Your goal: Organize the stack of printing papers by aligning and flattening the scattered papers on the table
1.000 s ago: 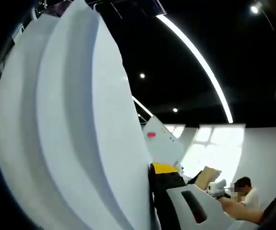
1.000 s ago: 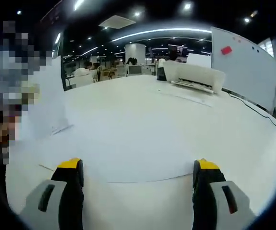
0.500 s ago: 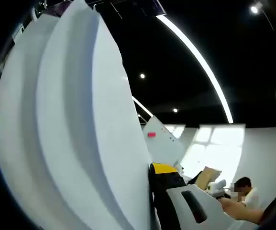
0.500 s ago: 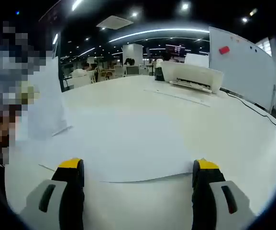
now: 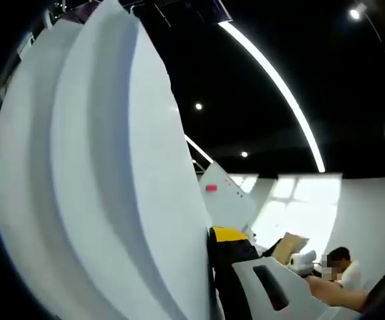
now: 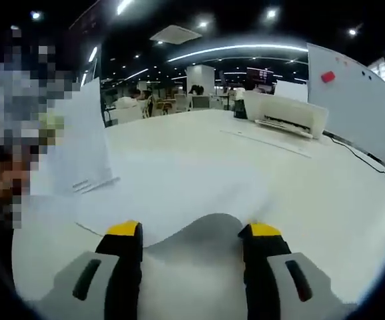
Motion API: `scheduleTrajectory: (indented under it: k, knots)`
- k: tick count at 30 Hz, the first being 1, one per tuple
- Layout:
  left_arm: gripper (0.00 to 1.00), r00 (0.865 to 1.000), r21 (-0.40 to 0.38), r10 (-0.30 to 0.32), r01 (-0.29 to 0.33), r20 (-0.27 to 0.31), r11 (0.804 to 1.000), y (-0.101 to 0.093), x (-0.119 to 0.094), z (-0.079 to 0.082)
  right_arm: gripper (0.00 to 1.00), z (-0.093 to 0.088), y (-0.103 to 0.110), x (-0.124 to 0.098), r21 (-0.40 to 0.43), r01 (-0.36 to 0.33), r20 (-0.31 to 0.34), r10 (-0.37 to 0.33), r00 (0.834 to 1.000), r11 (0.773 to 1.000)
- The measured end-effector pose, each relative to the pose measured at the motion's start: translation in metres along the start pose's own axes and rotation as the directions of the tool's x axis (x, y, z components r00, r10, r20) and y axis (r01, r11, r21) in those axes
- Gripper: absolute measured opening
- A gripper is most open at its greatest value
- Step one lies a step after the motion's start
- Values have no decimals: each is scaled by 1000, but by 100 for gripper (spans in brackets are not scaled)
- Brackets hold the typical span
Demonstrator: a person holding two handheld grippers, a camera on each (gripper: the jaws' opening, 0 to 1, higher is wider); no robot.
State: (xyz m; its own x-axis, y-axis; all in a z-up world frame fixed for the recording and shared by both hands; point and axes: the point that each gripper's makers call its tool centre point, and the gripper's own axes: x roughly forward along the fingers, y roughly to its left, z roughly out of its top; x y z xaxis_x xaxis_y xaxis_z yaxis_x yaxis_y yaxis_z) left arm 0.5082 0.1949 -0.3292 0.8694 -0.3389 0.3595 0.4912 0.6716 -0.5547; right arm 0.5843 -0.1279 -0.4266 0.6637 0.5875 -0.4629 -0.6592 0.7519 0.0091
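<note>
Yellow-tipped fingers (image 6: 124, 235) of the right gripper (image 6: 191, 235) stand apart around a buckled sheet (image 6: 185, 200) on the table (image 6: 339, 193). Left gripper (image 5: 209, 267) clamps upright papers (image 5: 105, 187), also visible standing in the right gripper view.

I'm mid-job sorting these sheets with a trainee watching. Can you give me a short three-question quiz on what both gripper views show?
1. True or false: in the left gripper view, the left gripper holds a stack of papers upright.
2. In the right gripper view, the sheet on the table in front of the right gripper is: A flat, B bulged up at its near edge, C crumpled into a ball.
3. What stands at the table's far side, in front of the whiteboard?

Key: 1 true. 2 B, the near edge arches up between the jaw tips. 3 A white printer.
</note>
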Motion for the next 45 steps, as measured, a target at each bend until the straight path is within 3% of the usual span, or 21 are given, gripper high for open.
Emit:
scheduleTrajectory:
  k: [8, 17, 18, 19, 20, 24, 35, 45]
  knots:
    - [7, 1000, -1, 0, 0, 2, 1000, 0, 0, 0, 47, 1, 7, 2, -7, -17, 4, 17, 1000, 1000]
    - [7, 1000, -2, 0, 0, 3, 1000, 0, 0, 1, 31, 2, -2, 1, 16, 32, 4, -32, 999, 999]
    - [7, 1000, -2, 0, 0, 3, 1000, 0, 0, 1, 29, 2, -3, 1, 18, 37, 3, -37, 999, 999]
    - [7, 1000, -2, 0, 0, 3, 1000, 0, 0, 1, 20, 2, -2, 2, 14, 33, 2, -34, 999, 999]
    - [7, 1000, -2, -1, 1, 2, 1000, 0, 0, 1, 16, 3, 6, 3, 5, -6, 6, 6, 1000, 1000]
    - [7, 1000, -1, 0, 0, 2, 1000, 1, 0, 1, 12, 4, 5, 5, -3, 16, 15, -16, 1000, 1000]
    - [8, 1000, -5, 0, 0, 2, 1000, 3, 0, 1, 3, 4, 13, 9, 5, -4, 26, 4, 1000, 1000]
    - [8, 1000, -1, -1, 1, -1, 1000, 1, 0, 0, 0, 4, 11, 10, 27, 0, 32, -1, 999, 1000]
